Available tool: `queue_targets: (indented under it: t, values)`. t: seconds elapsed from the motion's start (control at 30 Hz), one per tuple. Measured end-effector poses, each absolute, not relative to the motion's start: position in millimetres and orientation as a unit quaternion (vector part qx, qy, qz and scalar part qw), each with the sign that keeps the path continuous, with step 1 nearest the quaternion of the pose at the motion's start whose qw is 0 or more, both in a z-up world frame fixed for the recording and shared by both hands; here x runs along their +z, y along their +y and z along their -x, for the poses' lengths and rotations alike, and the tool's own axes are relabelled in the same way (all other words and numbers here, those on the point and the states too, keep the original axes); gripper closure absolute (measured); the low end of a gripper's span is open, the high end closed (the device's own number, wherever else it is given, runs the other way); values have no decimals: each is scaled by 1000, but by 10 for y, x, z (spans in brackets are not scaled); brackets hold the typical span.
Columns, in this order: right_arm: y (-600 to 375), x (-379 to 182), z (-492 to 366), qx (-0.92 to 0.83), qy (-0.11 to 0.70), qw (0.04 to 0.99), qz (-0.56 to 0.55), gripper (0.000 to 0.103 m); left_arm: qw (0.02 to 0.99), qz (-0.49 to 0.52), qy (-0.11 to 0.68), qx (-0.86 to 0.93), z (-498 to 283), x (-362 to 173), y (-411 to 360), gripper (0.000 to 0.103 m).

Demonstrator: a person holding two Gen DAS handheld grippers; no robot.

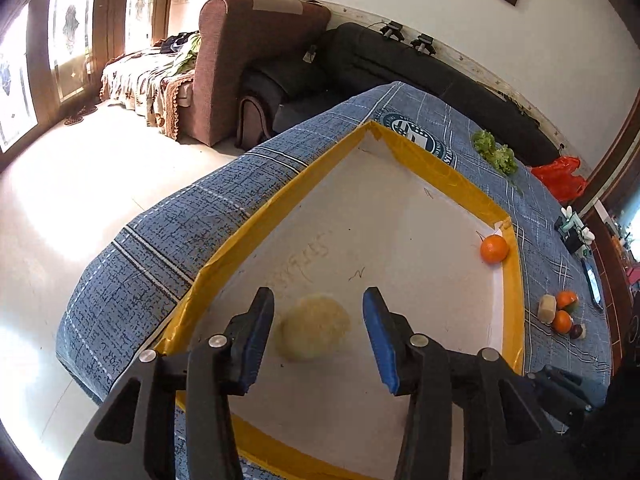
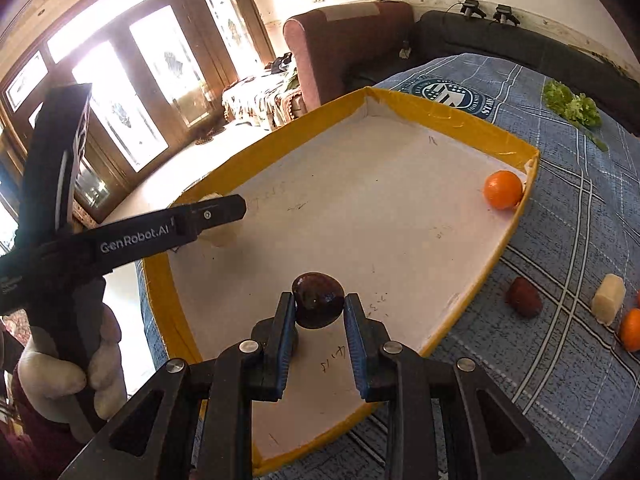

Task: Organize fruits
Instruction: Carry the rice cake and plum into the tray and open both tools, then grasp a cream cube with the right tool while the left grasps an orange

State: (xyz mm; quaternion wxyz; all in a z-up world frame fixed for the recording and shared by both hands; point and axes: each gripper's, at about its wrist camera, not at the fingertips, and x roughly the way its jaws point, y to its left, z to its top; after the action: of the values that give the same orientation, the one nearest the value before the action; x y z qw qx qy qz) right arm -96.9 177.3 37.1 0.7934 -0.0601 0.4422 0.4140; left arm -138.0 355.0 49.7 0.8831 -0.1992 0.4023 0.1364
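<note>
The left tool (image 1: 318,334) hangs spread over a pale fruit (image 1: 314,326) lying free in the tray (image 1: 514,304), apparently just let go, while the right tool (image 2: 318,312) pinches a dark fruit (image 2: 317,299) above the tray's near end, likely to drop it beside the 1 orange (image 2: 503,189) at the far right.

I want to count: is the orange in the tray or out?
In. The orange sits inside the tray, against its corner.

The right tool (image 2: 319,312) grips a dark fruit (image 2: 318,305) above the yellow-rimmed tray (image 2: 448,126).
</note>
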Motion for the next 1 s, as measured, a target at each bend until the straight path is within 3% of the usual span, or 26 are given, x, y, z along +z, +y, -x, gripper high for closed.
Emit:
queue_targets:
  t: [0.1, 0.2, 0.27, 0.5, 0.7, 1.0]
  values:
    - [1806, 373, 1021, 417, 440, 792, 69, 74, 884, 207, 396, 141, 1438, 548, 3563, 36]
    - [1674, 465, 1059, 417, 423, 802, 60, 71, 885, 216, 390, 136, 1473, 603, 3505, 30]
    - [1509, 545, 1060, 408, 413, 813, 44, 64, 887, 217, 389, 122, 1447, 651, 3393, 30]
    - [442, 800, 868, 318, 379, 869, -17, 59, 906, 209, 365, 45, 1471, 944, 2946, 29]
    - [-548, 645, 576, 219, 399, 887, -77, 55, 914, 141, 380, -28, 1280, 967, 2248, 29]
    - [-402, 414, 204, 234, 423, 871, -89, 55, 907, 67, 407, -86, 1135, 789, 1580, 29]
